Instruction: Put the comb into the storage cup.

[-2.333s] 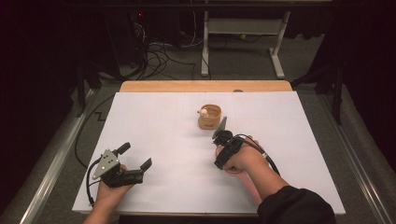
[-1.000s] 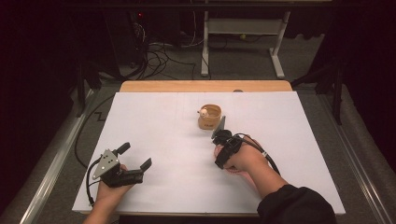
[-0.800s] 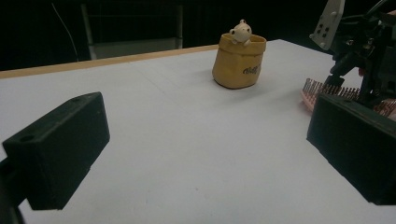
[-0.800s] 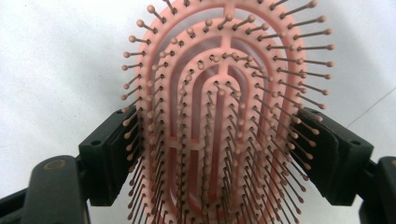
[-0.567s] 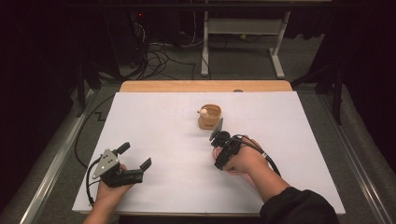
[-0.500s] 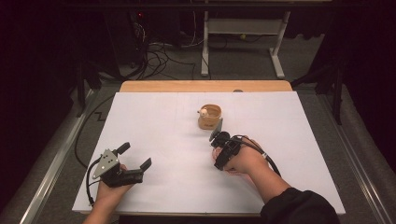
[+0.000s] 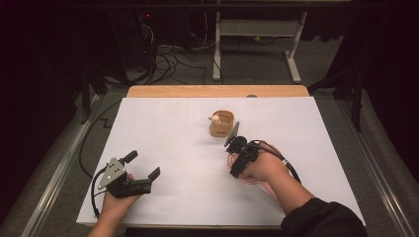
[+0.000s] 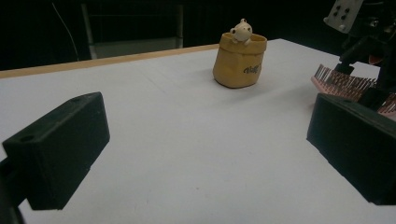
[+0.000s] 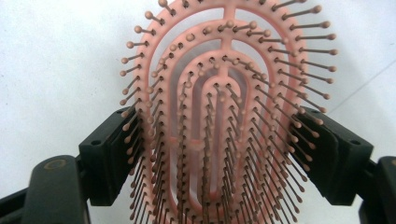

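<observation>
Two grippers: both in the lower half of the high view, on a white sheet-covered table (image 7: 163,128).
Right gripper (image 7: 236,154): just right of centre, below the pot; jaws clamped on either side of a pink plastic hairbrush head with ball-tipped bristles (image 9: 224,116).
Hairbrush: in the right gripper view it rises from the bottom centre to the top edge, bristles facing the camera, black pads (image 9: 112,154) pressed against its two edges; in the left gripper view its bristles (image 8: 343,81) show at the right edge, low over the table.
Left gripper (image 7: 143,168): lower left of the high view, resting on the table; jaws spread wide with bare table between them.
Small tan sack-shaped pot with a cream bear figure on its rim (image 7: 222,123): upper centre of the table, upright, near the right gripper.
</observation>
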